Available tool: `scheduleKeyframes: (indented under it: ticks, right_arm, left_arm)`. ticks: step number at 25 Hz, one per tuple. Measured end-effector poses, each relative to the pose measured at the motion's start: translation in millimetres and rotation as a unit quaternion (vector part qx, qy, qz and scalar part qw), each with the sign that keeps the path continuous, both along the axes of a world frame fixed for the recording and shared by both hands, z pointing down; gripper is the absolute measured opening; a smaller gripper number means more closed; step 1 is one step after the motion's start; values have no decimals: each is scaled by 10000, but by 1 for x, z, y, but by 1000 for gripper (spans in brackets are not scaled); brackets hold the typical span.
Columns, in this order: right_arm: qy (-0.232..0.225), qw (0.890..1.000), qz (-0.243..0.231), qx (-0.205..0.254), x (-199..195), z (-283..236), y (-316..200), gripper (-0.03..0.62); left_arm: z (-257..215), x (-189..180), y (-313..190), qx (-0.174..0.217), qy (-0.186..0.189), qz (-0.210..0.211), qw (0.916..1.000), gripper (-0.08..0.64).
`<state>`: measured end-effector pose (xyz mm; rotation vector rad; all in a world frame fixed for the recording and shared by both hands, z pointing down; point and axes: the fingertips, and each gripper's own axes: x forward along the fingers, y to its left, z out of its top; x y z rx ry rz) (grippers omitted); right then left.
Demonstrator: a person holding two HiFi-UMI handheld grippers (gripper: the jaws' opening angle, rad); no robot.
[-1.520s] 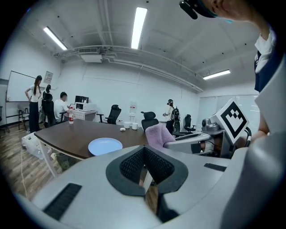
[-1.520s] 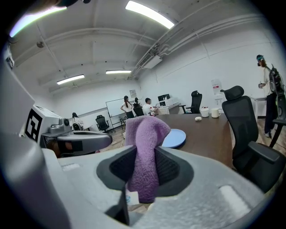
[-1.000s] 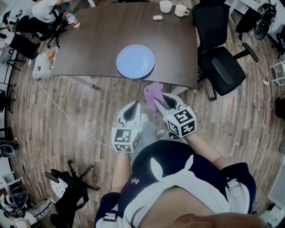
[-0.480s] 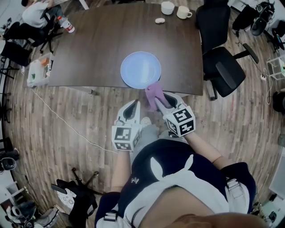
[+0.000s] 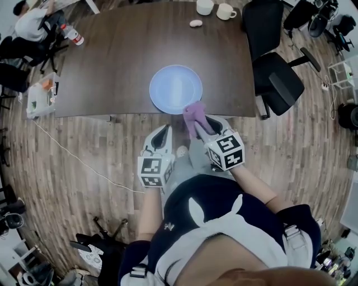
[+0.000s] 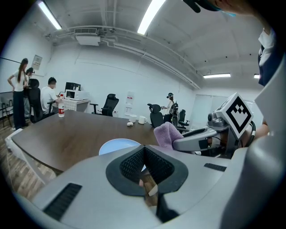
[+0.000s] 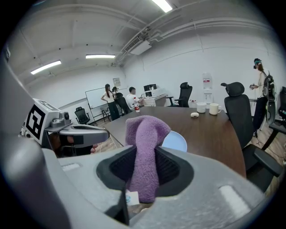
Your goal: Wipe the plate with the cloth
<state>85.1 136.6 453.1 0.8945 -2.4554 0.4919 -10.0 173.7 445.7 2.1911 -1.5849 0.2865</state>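
The plate [image 5: 175, 89], pale blue and round, lies flat on the dark brown table [image 5: 123, 50], close to the table's near edge and in front of the person. Its surface is bare.

The cloth [image 5: 194, 114], purple and fluffy, is pinched between the fingers [image 5: 208, 127] of the right gripper [image 5: 197, 125]. In the right gripper view the cloth [image 7: 145, 129] stands up out of the right gripper [image 7: 144, 154] in a folded bunch, with its lower end and a small white label hanging below the pads. From the head view the top of the bunch overlaps the plate's near right rim; whether it touches the plate cannot be told.

The left gripper [image 5: 166, 129] hangs over the wooden floor [image 5: 84, 134], just short of the table edge and beside the right gripper. In the left gripper view its fingers [image 6: 156, 163] meet at the tips with nothing between them, and the plate [image 6: 117, 145] shows just beyond them.

At the far end of the table stand two white cups [image 5: 217, 9], with a small white object [image 5: 196, 23] near them. A bottle [image 5: 71, 34] stands at the far left corner. A black office chair [image 5: 277, 78] sits at the right side of the table. People are at desks in the far part of the room.
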Motion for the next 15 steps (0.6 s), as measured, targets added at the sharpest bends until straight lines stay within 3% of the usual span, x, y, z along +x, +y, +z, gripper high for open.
scheduleKeyframes:
  ticks: [15]
  right_arm:
    - [-98, 9994, -218, -253, -22, 22, -50, 115]
  left_arm:
    - [30, -25, -55, -275, -53, 65, 9996, 5]
